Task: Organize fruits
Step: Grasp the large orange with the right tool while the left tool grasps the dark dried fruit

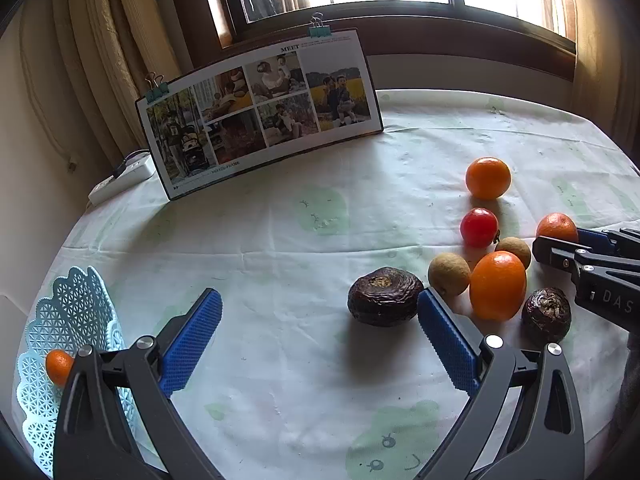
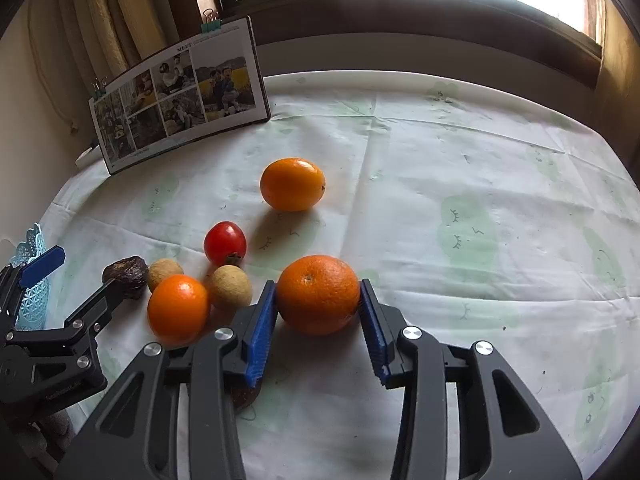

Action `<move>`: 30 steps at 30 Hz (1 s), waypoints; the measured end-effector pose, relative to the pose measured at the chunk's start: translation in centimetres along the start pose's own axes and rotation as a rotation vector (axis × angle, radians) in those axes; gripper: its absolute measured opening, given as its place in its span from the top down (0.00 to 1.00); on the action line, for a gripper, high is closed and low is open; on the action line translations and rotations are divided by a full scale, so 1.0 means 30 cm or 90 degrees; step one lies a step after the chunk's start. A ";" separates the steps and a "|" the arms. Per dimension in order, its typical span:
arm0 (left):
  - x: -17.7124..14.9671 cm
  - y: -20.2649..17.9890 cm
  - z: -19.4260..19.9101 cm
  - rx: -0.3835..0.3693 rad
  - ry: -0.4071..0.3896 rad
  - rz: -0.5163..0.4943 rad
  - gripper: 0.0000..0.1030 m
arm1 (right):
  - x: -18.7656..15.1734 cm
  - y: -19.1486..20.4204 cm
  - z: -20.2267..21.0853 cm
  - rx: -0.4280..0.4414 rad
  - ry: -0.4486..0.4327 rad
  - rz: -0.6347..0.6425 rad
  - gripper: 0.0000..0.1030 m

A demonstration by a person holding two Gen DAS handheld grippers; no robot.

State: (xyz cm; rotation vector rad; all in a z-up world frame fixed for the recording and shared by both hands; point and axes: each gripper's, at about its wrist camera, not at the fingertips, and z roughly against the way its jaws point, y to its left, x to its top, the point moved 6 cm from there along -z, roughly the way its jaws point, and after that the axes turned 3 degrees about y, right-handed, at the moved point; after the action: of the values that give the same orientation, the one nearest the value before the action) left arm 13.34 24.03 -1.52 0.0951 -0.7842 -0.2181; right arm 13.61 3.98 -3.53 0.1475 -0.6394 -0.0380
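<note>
At the far left edge of the table, a pale blue lattice basket [image 1: 76, 316] holds one small orange [image 1: 58, 366]. Just right of it, the left gripper [image 1: 320, 316] hovers low over the cloth [image 1: 280, 240] with its blue pads [image 1: 192, 340] spread wide and nothing between them. A wrinkled dark fruit [image 1: 385, 296] lies just inside its right pad, close enough that contact cannot be told.

Behind, a photo board [image 1: 260, 112] stands upright, held by binder clips, with a white power strip [image 1: 120, 180] at its left end.

Right of the dark fruit sits a loose cluster: two tan round fruits [image 1: 449, 273], a large orange [image 1: 497, 285], a red fruit [image 1: 479, 227] and a second dark fruit [image 1: 546, 314]. Another orange [image 1: 488, 178] lies apart, farther back.

Rightmost, the right gripper [image 2: 318, 300] is partly closed around a tangerine [image 2: 318, 294] resting on the cloth. Both pads [image 2: 262, 328] press against or lie just at its sides.
</note>
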 end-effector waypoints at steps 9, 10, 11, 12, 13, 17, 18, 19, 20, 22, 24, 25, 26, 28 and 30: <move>0.006 -0.003 -0.013 -0.017 0.004 0.000 0.03 | 0.002 -0.014 0.016 -0.001 -0.005 -0.014 0.61; 0.007 -0.004 -0.016 -0.021 0.005 0.000 0.04 | 0.002 -0.018 0.019 -0.001 -0.006 -0.017 0.61; 0.007 -0.007 -0.018 -0.023 0.005 0.000 0.06 | 0.003 -0.021 0.021 -0.001 -0.007 -0.019 0.61; 0.007 -0.011 -0.019 -0.030 0.005 -0.002 0.07 | 0.003 -0.022 0.022 -0.001 -0.007 -0.021 0.61; 0.007 -0.016 -0.020 -0.036 0.005 -0.003 0.10 | 0.003 -0.023 0.023 -0.001 -0.007 -0.022 0.61; 0.005 -0.036 -0.027 -0.059 0.009 -0.011 0.18 | 0.002 -0.023 0.026 0.002 -0.008 -0.021 0.61; 0.005 -0.039 -0.029 -0.066 0.011 -0.011 0.19 | 0.002 -0.023 0.028 0.003 -0.008 -0.021 0.61; 0.006 -0.041 -0.031 -0.072 0.012 -0.011 0.21 | 0.002 -0.022 0.029 0.003 -0.009 -0.021 0.61; 0.006 -0.044 -0.034 -0.077 0.015 -0.010 0.22 | 0.002 -0.022 0.030 0.004 -0.010 -0.020 0.61; 0.007 -0.048 -0.038 -0.083 0.019 -0.010 0.26 | 0.002 -0.021 0.032 0.004 -0.011 -0.021 0.61; 0.005 -0.058 -0.038 -0.091 0.021 -0.015 0.33 | 0.003 -0.023 0.034 0.005 -0.012 -0.021 0.61; 0.004 -0.064 -0.038 -0.096 0.023 -0.018 0.37 | 0.003 -0.023 0.034 0.005 -0.012 -0.021 0.61; 0.002 -0.071 -0.038 -0.100 0.025 -0.021 0.43 | 0.003 -0.023 0.035 0.005 -0.013 -0.021 0.61; -0.003 -0.080 -0.038 -0.106 0.030 -0.026 0.53 | 0.004 -0.021 0.040 0.006 -0.015 -0.020 0.61; -0.007 -0.083 -0.037 -0.110 0.033 -0.024 0.57 | 0.004 -0.019 0.045 0.007 -0.018 -0.020 0.61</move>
State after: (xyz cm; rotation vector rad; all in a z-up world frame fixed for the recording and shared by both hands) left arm 13.60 21.67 -2.87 -0.0480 -0.7094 -0.3175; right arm 12.90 3.24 -2.47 0.1684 -0.6656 -0.0667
